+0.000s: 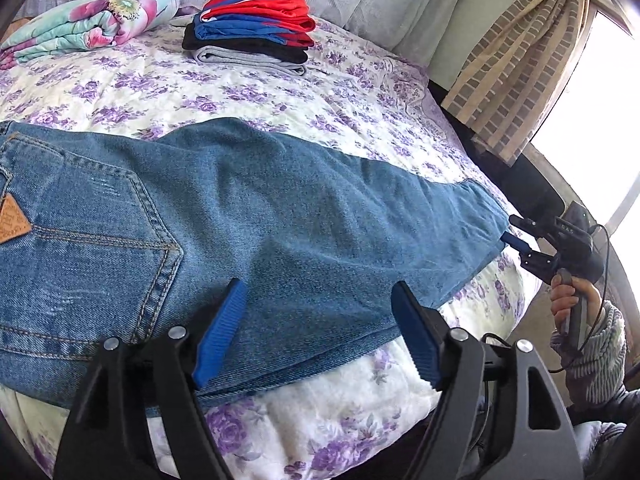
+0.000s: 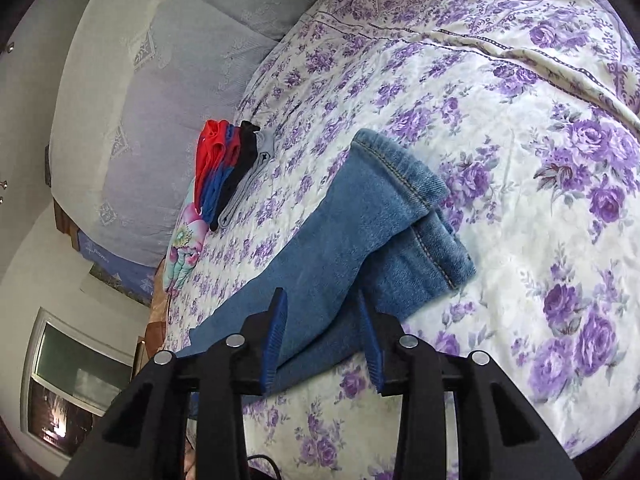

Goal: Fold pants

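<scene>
Blue denim jeans (image 1: pixel 240 216) lie flat across the bed, back pocket and leather patch at the left, legs stacked and running right. My left gripper (image 1: pixel 320 300) is open, its blue pads over the thigh near the front edge. My right gripper (image 2: pixel 322 304) is open over the lower legs near the bed's near edge; the hems (image 2: pixel 424 208) lie just beyond it. It also shows in the left wrist view (image 1: pixel 516 236), at the hem end of the legs.
A stack of folded clothes (image 1: pixel 252 32), red on top, sits at the back of the floral bedspread (image 1: pixel 280 92). A folded floral blanket (image 1: pixel 88 20) lies to its left. A curtain (image 1: pixel 520 60) and window are at the right.
</scene>
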Demonstrator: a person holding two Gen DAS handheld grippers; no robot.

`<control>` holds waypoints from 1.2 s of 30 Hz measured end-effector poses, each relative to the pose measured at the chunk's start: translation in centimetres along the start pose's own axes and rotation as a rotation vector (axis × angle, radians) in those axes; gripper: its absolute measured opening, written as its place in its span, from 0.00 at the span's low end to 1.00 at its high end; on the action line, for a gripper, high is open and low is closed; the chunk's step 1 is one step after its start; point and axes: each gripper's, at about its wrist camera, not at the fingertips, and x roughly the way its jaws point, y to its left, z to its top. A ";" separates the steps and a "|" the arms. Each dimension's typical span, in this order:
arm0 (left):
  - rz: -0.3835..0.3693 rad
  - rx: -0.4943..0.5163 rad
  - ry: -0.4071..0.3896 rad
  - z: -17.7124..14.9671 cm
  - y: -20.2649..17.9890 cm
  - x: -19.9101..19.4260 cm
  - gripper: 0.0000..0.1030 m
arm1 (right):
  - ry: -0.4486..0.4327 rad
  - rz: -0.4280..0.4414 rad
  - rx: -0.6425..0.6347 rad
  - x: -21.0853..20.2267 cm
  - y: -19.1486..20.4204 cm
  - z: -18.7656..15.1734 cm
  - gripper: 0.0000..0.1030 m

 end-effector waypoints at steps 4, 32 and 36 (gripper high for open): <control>0.003 -0.004 0.001 -0.1 0.1 -0.1 0.71 | 0.001 0.032 0.030 1.9 -0.8 1.0 0.27; -0.070 -0.114 -0.078 0.7 1.8 -3.4 0.73 | -0.220 -0.110 -0.350 -5.5 3.1 1.7 0.41; 0.010 -0.137 -0.034 0.8 3.5 -2.2 0.68 | 0.009 -0.127 -0.194 1.1 -2.0 2.4 0.13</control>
